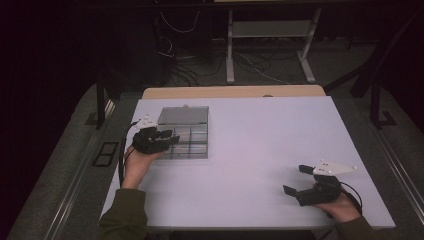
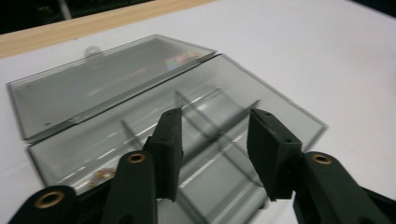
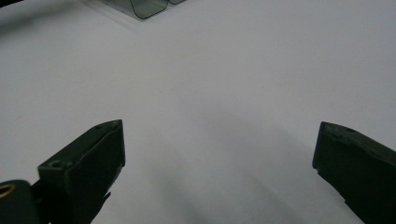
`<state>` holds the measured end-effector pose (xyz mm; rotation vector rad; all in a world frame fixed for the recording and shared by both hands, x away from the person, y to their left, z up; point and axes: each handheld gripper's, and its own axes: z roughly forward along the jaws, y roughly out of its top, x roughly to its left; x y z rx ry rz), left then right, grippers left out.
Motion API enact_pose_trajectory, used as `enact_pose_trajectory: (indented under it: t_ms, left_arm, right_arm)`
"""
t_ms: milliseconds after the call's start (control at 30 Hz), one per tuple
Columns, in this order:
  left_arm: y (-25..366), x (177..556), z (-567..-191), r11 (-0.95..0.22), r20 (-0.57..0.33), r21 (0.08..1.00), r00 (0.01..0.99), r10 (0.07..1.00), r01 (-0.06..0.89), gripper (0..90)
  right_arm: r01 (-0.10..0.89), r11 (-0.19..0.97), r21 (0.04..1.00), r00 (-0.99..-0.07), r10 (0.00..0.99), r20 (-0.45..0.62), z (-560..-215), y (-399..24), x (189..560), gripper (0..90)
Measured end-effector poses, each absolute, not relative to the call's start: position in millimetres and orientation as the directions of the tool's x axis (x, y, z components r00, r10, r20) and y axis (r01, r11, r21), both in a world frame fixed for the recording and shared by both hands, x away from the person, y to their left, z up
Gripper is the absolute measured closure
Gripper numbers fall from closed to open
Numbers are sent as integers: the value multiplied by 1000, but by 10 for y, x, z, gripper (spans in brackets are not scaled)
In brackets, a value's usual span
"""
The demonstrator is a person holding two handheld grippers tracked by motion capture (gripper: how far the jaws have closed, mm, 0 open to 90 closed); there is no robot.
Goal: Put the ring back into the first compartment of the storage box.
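A clear plastic box point(image 1: 184, 134) sits open on the left part of the white tabletop point(image 1: 260, 140), its lid point(image 2: 93, 84) lying flat on the far side and its dividers marking off small compartments. The left gripper point(image 1: 169, 136) hovers over the box's near left edge; its fingers point(image 2: 169, 140) stand partly apart with nothing between them. Something small and coloured point(image 2: 100, 176) lies in one compartment, too blurred to name. The right gripper point(image 1: 296, 180) rests well apart near the tabletop's right near corner, fingers point(image 3: 88, 163) spread wide and holding nothing.
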<state>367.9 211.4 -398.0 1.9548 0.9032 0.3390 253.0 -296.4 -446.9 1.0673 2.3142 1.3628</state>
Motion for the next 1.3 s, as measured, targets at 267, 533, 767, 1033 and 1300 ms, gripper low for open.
enact_pose_trajectory:
  t_ms: [267,533,767,1033,1300]
  left_arm:
    - [2013,3463,-3991,-312,-128,846,732,669,433,427]
    - [1868,3219,-4056,-314,-138,859,774,618,404,263]
    - [1728,3029,-4156,-355,-115,851,798,592,387,113]
    - [1636,2936,-4266,-398,-109,832,817,567,387,0]
    - [1631,2930,-4262,-397,-109,833,819,564,385,0]
  right_arm:
    - [467,292,835,-698,701,145,-4467,-2965,2528,23]
    - [467,289,836,-697,702,147,-4464,-2971,2525,23]
    - [466,290,836,-698,701,146,-4462,-2969,2522,23]
    - [461,291,839,-700,700,142,-4460,-2971,2522,23]
    - [460,292,838,-700,700,140,-4458,-2969,2519,23]
